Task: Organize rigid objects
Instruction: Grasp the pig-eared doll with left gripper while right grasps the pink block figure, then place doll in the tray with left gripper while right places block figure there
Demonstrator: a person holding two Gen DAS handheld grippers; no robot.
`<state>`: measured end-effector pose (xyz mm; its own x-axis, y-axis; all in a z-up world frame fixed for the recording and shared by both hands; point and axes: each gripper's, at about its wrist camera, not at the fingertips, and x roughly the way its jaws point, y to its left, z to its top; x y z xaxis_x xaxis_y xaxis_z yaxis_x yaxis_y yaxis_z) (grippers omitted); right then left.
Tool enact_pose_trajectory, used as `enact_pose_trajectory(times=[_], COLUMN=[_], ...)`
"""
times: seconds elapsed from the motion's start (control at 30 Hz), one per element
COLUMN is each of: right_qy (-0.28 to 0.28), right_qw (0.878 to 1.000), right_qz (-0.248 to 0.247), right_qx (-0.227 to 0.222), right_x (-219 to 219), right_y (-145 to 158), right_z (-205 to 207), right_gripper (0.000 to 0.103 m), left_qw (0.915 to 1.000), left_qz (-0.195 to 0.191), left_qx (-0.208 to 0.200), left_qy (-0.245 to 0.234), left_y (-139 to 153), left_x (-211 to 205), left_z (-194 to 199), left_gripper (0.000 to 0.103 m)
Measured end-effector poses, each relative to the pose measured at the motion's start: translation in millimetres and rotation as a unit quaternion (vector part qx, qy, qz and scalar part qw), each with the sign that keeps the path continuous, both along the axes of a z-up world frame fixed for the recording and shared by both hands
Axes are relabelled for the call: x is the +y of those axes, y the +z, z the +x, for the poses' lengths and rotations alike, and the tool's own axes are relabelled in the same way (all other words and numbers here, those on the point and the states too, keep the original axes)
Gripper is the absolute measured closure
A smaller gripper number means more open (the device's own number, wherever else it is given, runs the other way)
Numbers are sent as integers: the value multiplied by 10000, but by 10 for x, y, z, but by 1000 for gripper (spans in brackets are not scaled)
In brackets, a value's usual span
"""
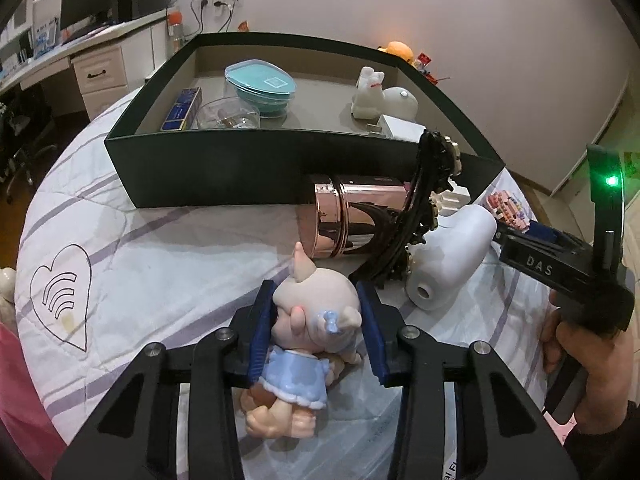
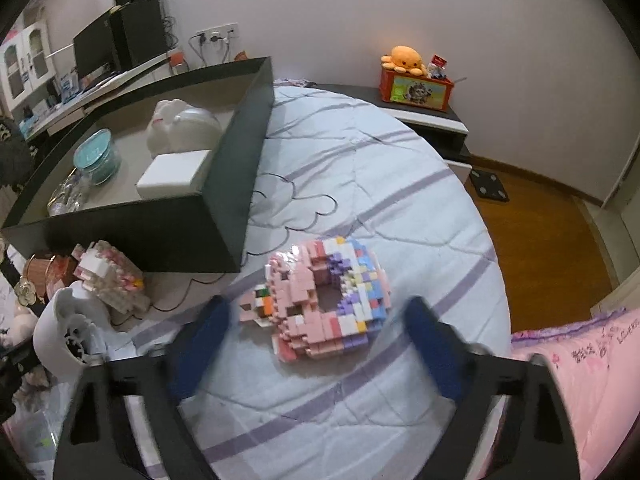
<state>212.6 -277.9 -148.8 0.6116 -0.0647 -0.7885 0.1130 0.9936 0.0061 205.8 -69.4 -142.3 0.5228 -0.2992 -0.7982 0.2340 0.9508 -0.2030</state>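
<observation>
My left gripper (image 1: 318,312) is shut on a small doll (image 1: 308,336) in a blue dress, held just above the bedspread, in front of the dark green box (image 1: 208,168). My right gripper (image 2: 316,320) is open, its blue pads either side of a pink and pastel brick model (image 2: 328,296) lying on the bedspread. The box (image 2: 236,184) holds a teal lidded dish (image 1: 260,88), a glass bowl (image 1: 228,114), a blue carton (image 1: 182,110), a white rabbit figure (image 1: 368,94) and a white block (image 2: 174,174).
Against the box front lie a rose-gold cylinder (image 1: 348,216), a black beaded ornament (image 1: 428,200), a white rounded device (image 1: 452,256) and a white brick model (image 2: 110,276). A bedside cabinet with an orange toy box (image 2: 416,88) stands at the back. A pink cloth (image 2: 580,380) lies at right.
</observation>
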Motion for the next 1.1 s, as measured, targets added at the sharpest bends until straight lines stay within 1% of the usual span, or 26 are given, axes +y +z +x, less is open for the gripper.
enact_pose_trajectory(times=[0.03,0.13,0.23,0.43,0.73,0.9,1.1], right_qy=[14,49,39,94,306,507,798], right_qw=[10000,10000,9999,9996,9976,9951,9910], right_qz=[-24,-20,97,225,299,291,317], right_qx=[-15,-1,-26,-122,-543,-792,-1031], right_x=[6,11,-15,54,218,364,554], right_y=[11,21,43,154,614,863,1108], right_z=[-2,-12,-48,-198,-413,-404,-262], right_gripper=[34,35,35,35,35,35,35], left_qw=[10000,10000,9999,9995,9986,9974,9952], left_qz=[-4,-67,-97,-145,-169,-161,-163], left_qx=[-19,-38,-83,-207,-437,-637,-905], left_qy=[0,37,97,194,236,283,324], left_y=[1,16,57,174,424,621,856], left_x=[0,30,91,214,347,427,525], left_z=[-8,-36,-66,-131,-195,-121,36], left_gripper=[62,62,62,62,62,63,63])
